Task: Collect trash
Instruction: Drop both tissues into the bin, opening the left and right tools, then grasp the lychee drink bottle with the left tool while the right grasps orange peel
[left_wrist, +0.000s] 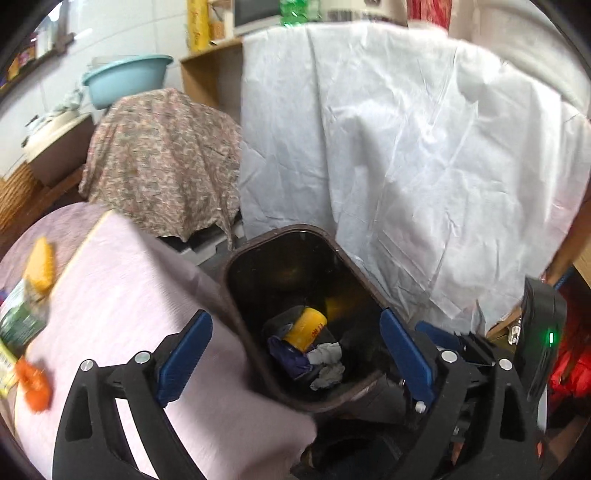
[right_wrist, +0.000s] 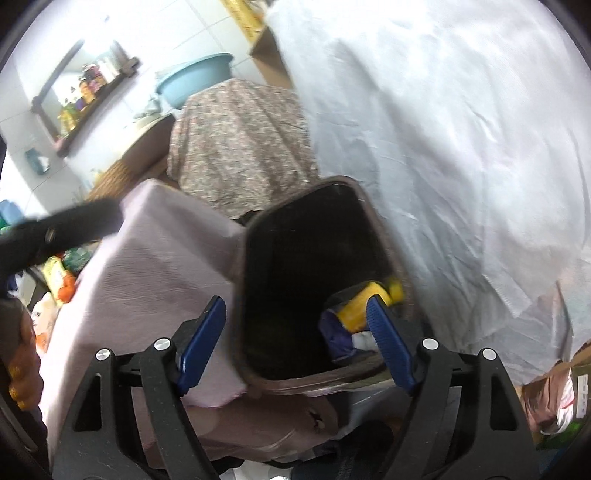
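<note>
Trash bin (left_wrist: 236, 295), already holding a yellow can (left_wrist: 304, 328), is sitting beside the pink-covered table (left_wrist: 122, 295) while both grippers (left_wrist: 295, 354) (right_wrist: 295, 343) are hanging above it, jaws apart and empty, risking knocking its rim.

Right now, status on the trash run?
Left gripper open, empty. Right gripper open, empty. Both above brown bin; yellow can and crumpled paper inside. Trash on pink table not yet collected.
</note>
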